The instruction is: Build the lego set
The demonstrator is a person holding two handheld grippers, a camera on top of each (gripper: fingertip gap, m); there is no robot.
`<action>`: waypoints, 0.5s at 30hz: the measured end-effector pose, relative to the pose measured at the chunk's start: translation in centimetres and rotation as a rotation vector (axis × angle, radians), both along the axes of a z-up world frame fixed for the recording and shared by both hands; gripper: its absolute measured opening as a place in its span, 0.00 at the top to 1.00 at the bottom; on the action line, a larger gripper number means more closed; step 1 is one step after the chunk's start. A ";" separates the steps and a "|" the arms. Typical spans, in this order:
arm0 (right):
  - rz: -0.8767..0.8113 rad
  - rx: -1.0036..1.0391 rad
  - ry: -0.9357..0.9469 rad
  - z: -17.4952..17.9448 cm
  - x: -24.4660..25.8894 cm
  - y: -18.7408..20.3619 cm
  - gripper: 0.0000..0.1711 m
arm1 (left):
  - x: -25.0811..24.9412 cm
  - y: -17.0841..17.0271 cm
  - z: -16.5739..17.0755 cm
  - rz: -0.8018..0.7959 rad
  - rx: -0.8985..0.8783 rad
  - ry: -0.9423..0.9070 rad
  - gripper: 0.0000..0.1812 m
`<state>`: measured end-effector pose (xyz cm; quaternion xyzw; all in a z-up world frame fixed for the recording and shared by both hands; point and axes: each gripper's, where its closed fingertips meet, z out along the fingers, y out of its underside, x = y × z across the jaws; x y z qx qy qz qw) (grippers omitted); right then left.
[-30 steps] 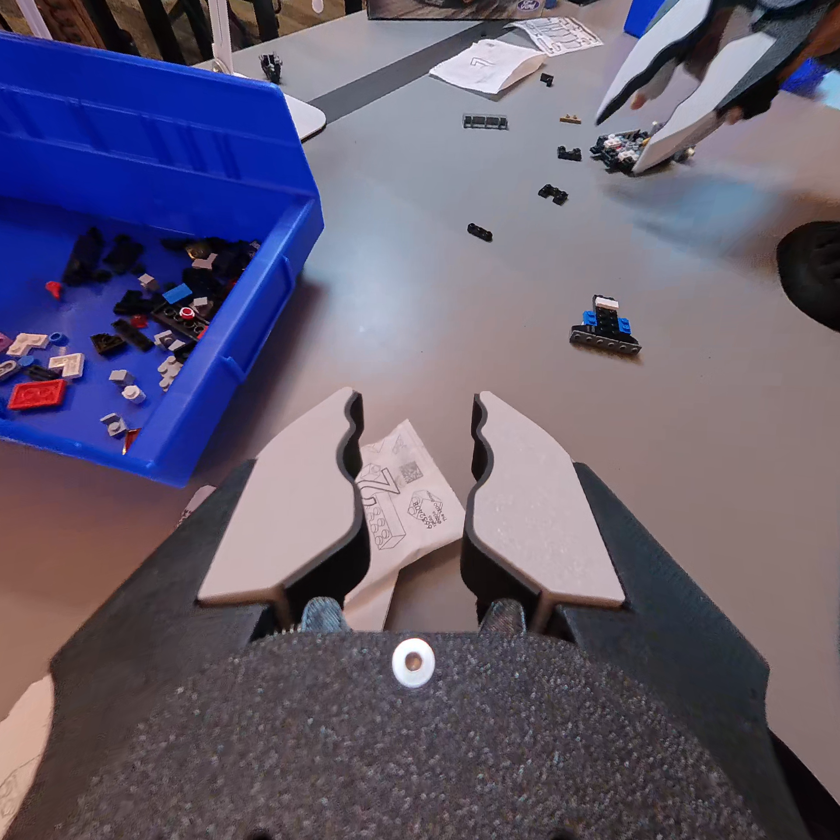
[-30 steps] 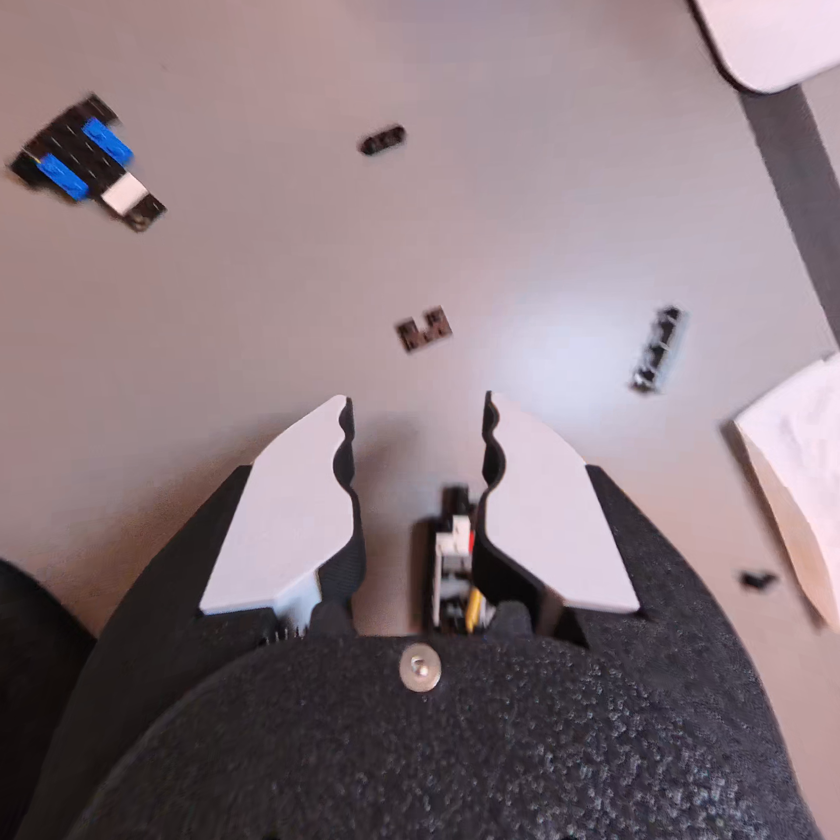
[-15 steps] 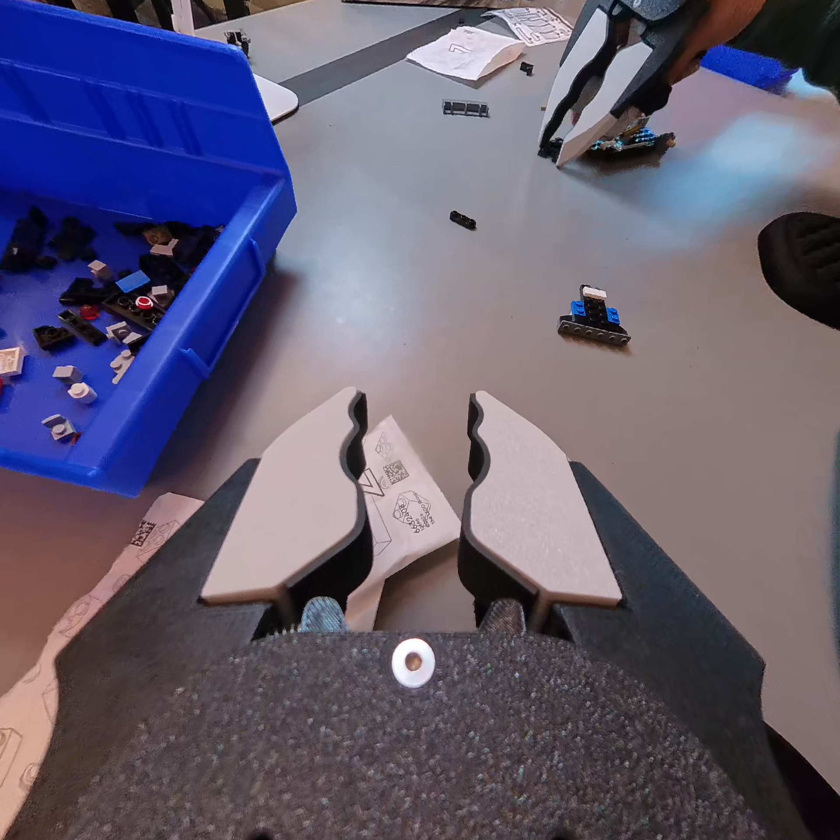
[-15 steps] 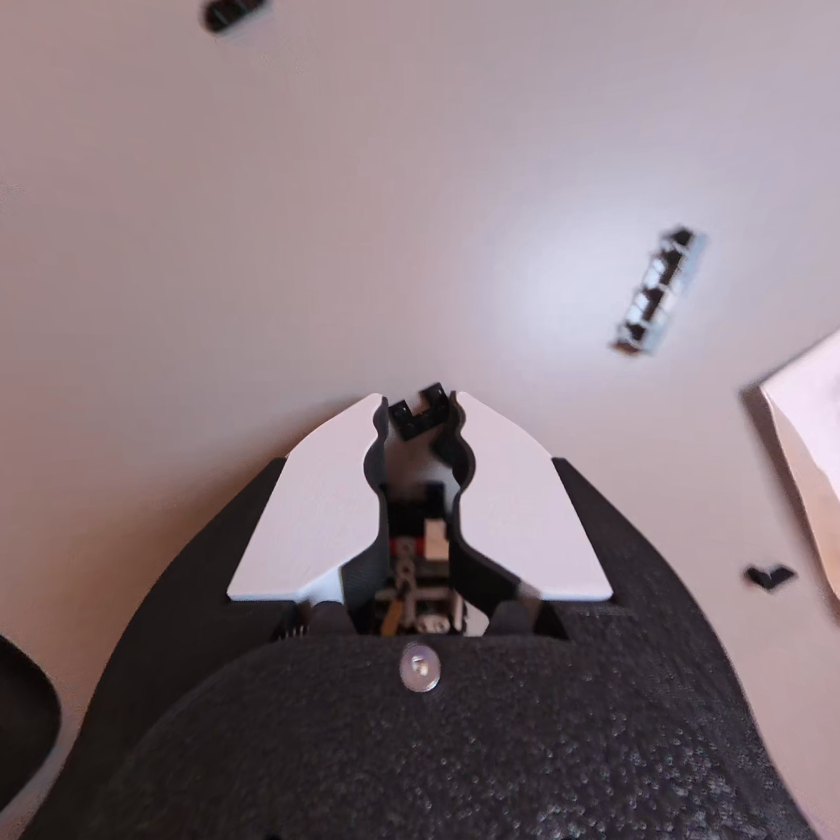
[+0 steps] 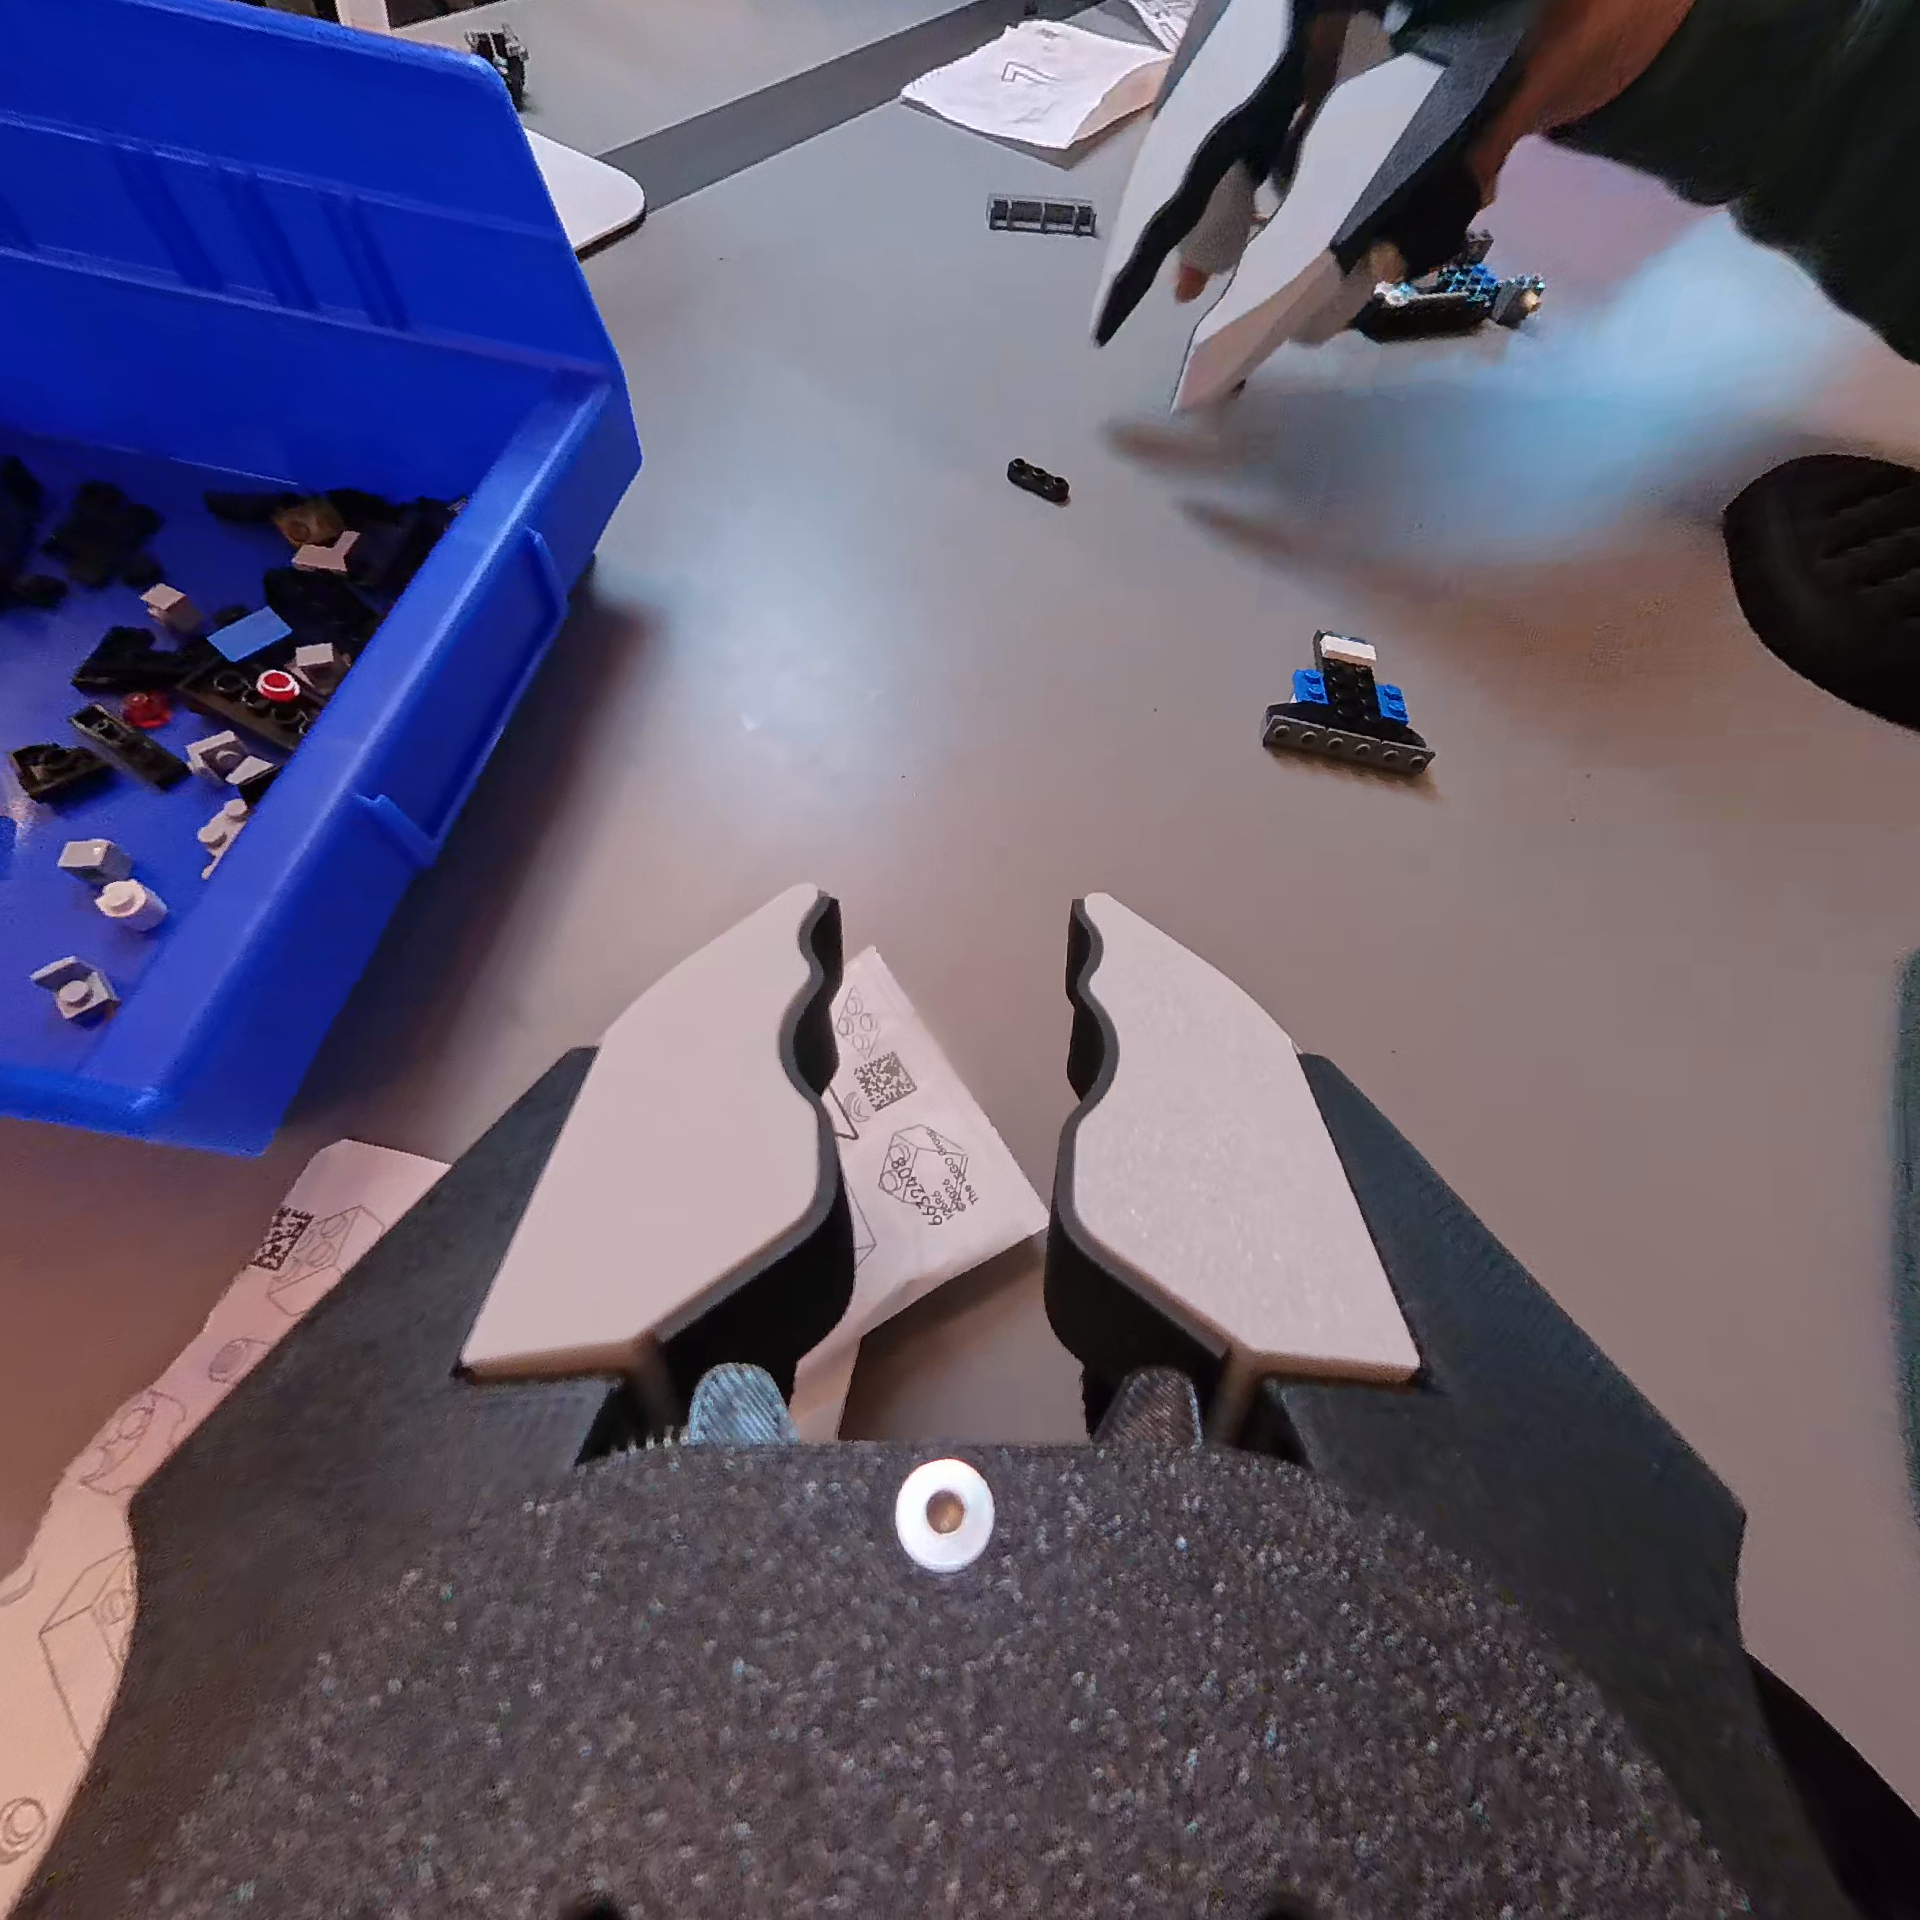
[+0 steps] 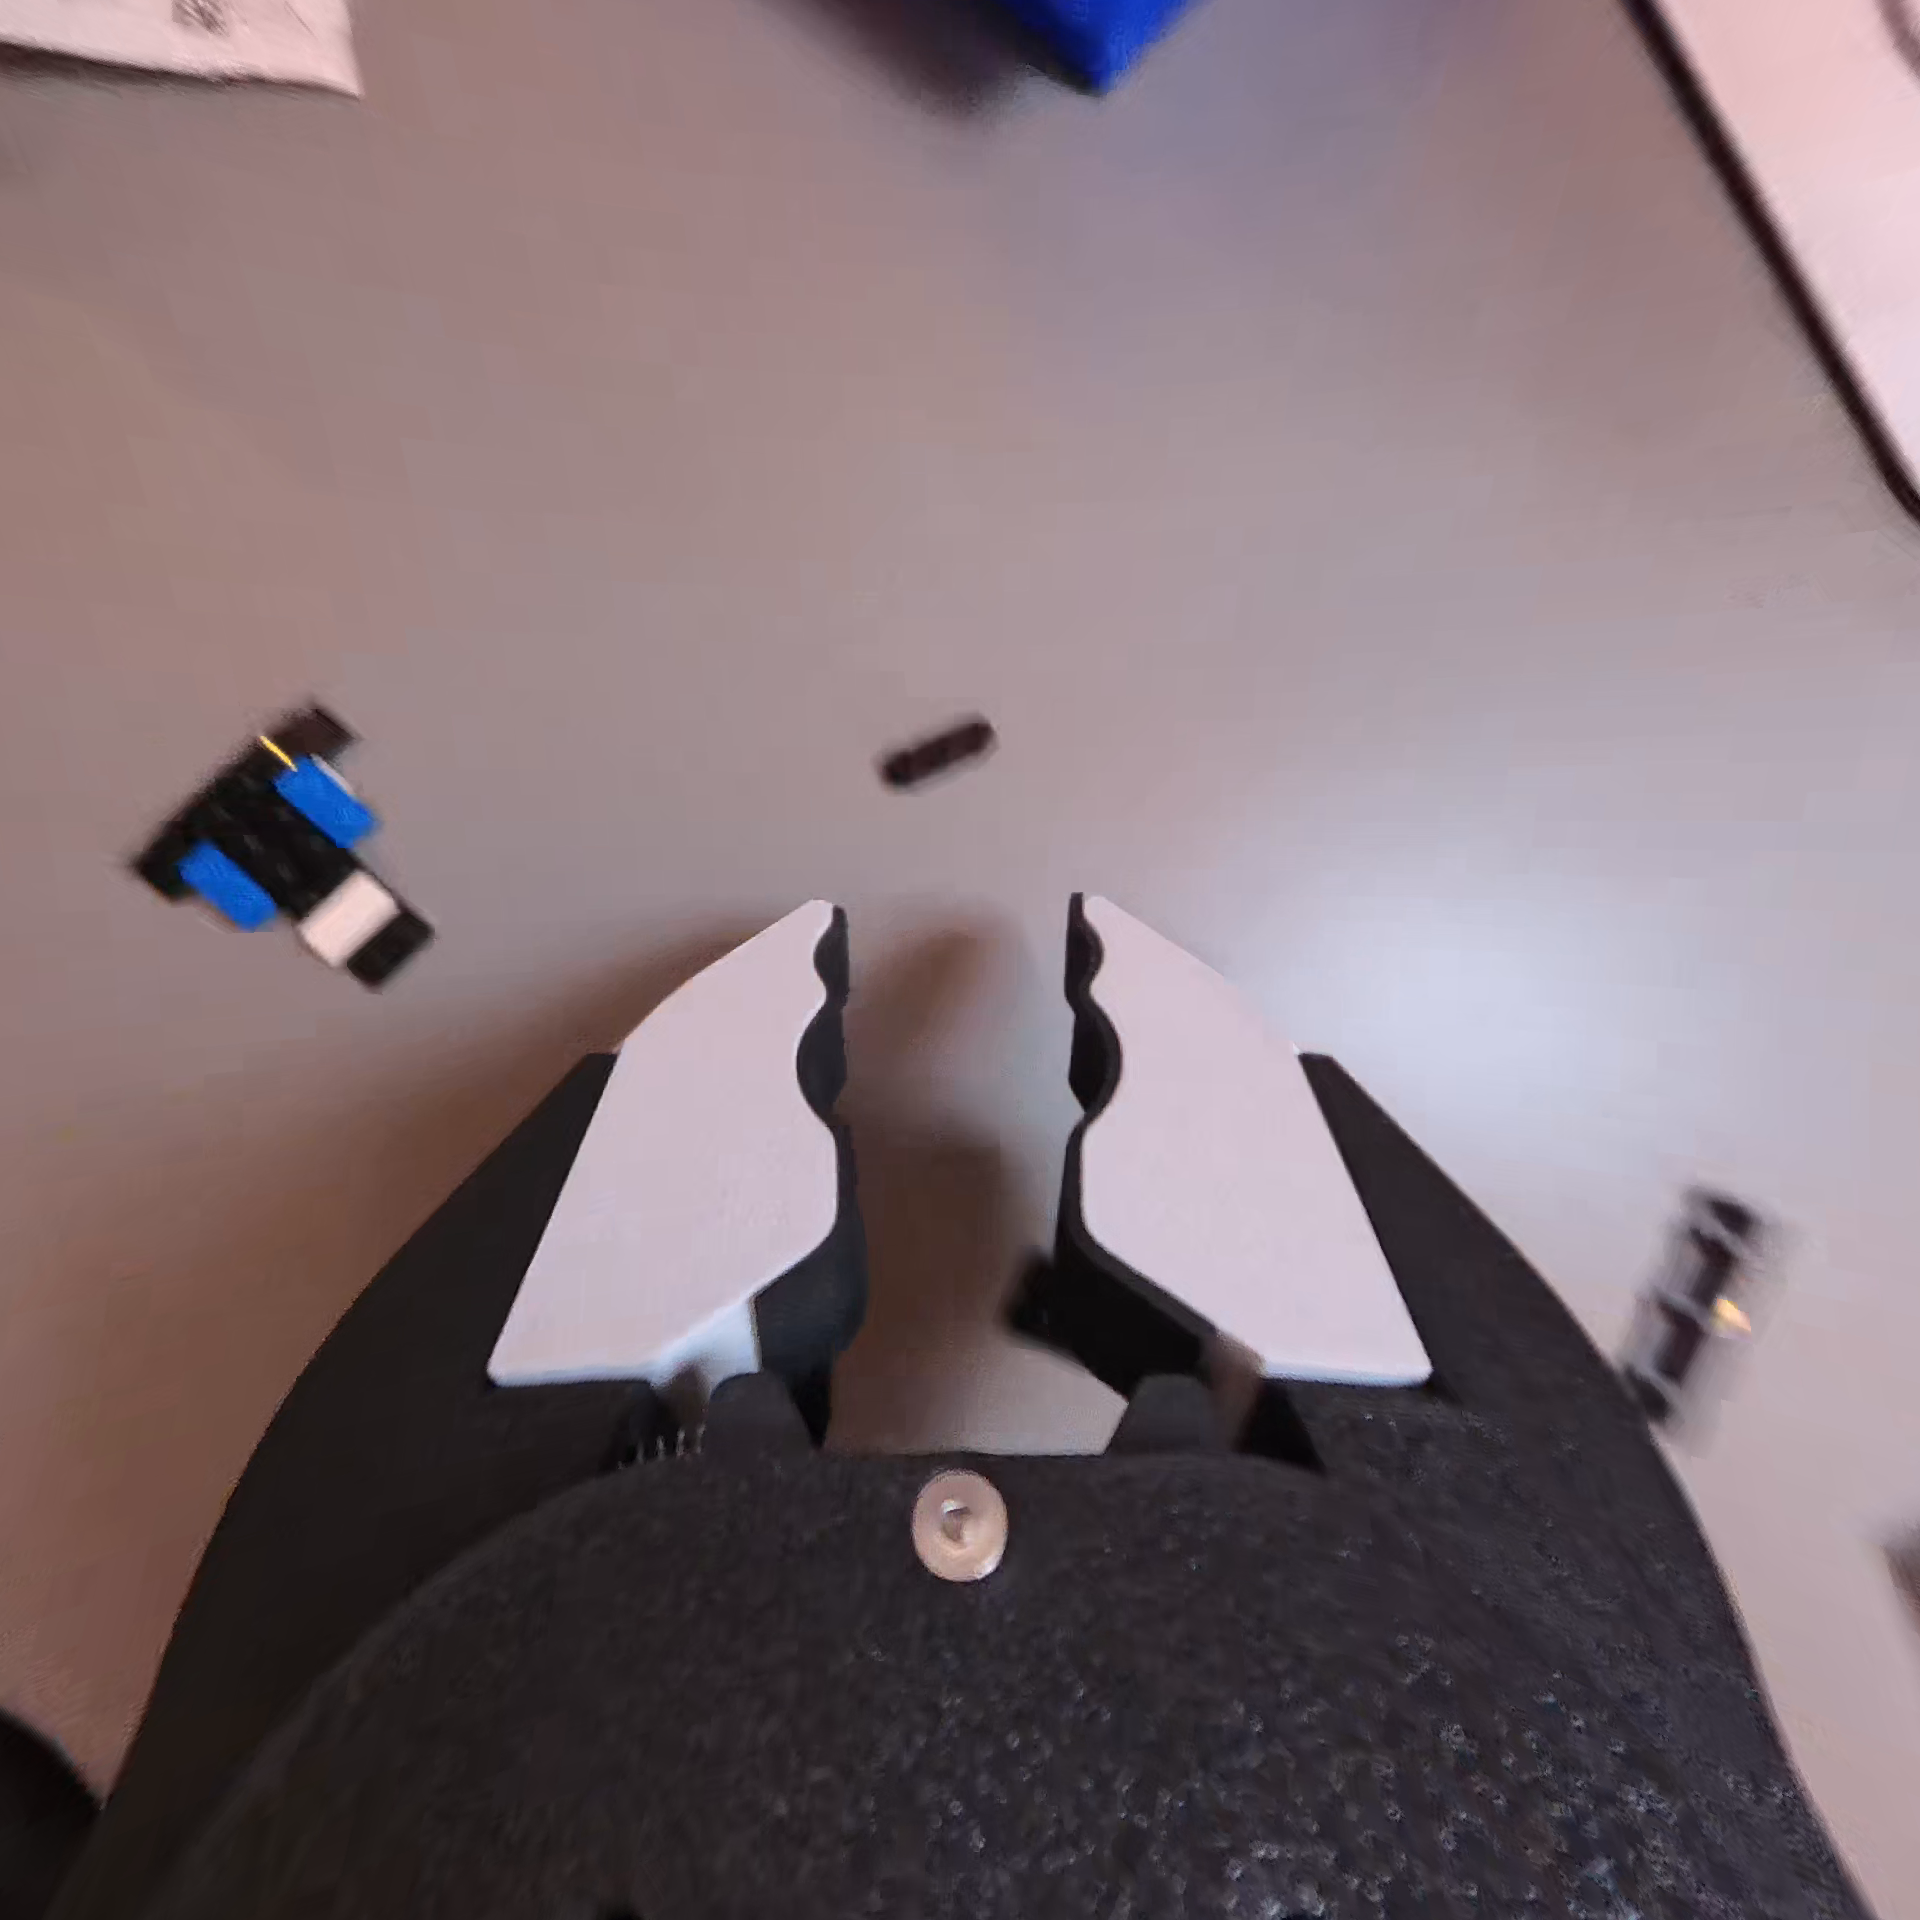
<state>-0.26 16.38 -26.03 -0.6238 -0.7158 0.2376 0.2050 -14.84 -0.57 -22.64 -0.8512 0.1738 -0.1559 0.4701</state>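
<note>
Claws over grey table

Two grippers: left gripper, right gripper, each with two jaws set apart, nothing between them. One blue bin on the table, holding many loose small bricks, too jumbled to count. Three printed paper bags: one under the left gripper, one beside the bin's near corner, one far off. Two small brick assemblies: one black, blue and white, one dark behind the right gripper. One small black link piece. One grey grille piece. One further small brick cluster at the far edge.
</note>
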 end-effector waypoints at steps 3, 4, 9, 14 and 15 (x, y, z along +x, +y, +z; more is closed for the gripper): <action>0.018 -0.029 -0.022 -1.3 -2.7 -1.0 0.76 | 0.0 -0.1 0.0 -0.001 0.000 0.002 0.77; 0.014 -0.049 -0.029 -1.7 -3.1 -1.0 0.78 | 0.0 -0.1 0.1 0.000 0.001 0.001 0.77; -0.009 -0.066 -0.042 -1.9 -2.7 -0.4 0.94 | -0.1 -0.2 -0.1 0.001 0.001 -0.011 0.78; -0.054 0.027 -0.139 -1.9 2.5 3.0 0.95 | 0.0 -0.3 -0.3 -0.013 -0.003 -0.009 0.78; -0.079 0.057 -0.171 -1.9 4.1 4.3 0.95 | 0.1 -0.3 -0.3 -0.014 -0.001 -0.010 0.78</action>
